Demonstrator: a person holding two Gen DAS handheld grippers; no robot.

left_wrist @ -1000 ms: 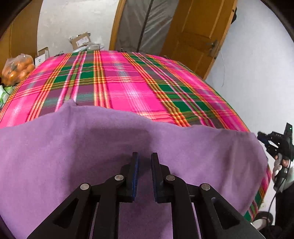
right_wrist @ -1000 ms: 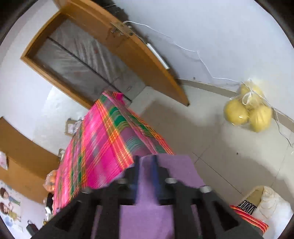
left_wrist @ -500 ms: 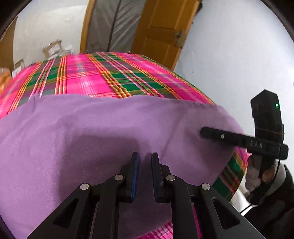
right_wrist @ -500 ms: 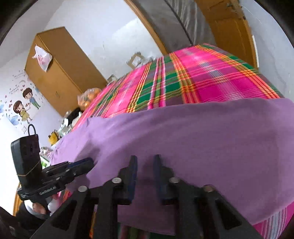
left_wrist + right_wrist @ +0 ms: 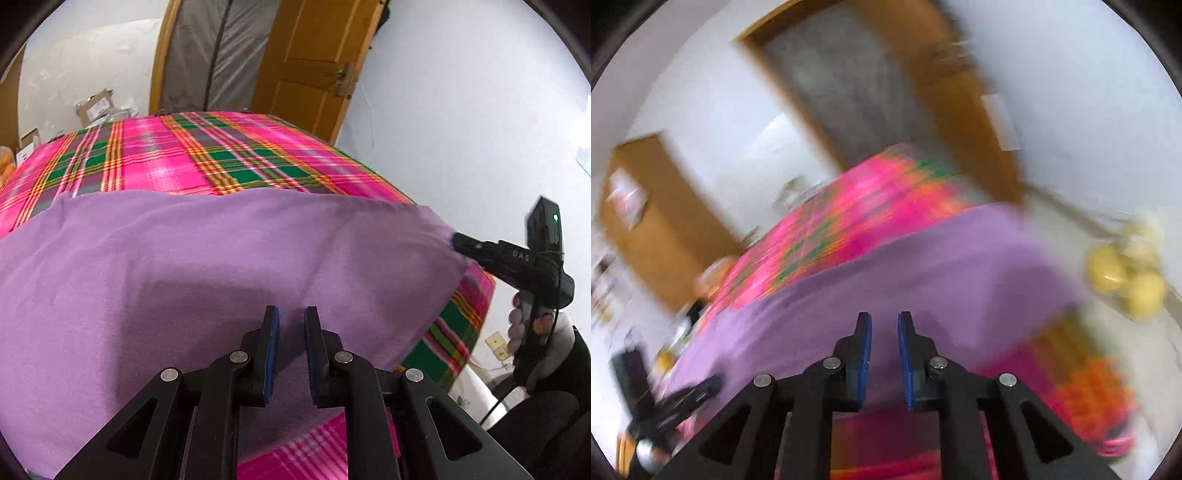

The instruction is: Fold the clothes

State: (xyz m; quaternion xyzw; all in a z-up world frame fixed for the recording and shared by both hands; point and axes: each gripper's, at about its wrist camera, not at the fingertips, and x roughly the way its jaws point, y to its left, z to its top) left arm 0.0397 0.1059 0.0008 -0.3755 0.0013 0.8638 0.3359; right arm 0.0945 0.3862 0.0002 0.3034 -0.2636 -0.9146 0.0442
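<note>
since a moment ago the right gripper (image 5: 458, 242) has slid off the purple cloth (image 5: 207, 266) to its corner on the pink plaid desk (image 5: 177, 155); jaws narrowly apart, opening, empty. left gripper (image 5: 291, 317) jaws narrowly apart, over the cloth, gripping nothing.

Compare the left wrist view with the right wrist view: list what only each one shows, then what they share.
Only the left wrist view, which is sharp, shows cardboard boxes behind the table and the door handle.

Only the right wrist view, which is blurred, shows a bag of yellow fruit and a wooden cabinet.

Both show the purple cloth on the plaid tablecloth, the wooden door, and the other gripper at the frame edge: the right gripper at the cloth's corner, the left gripper low at the cloth's edge.
</note>
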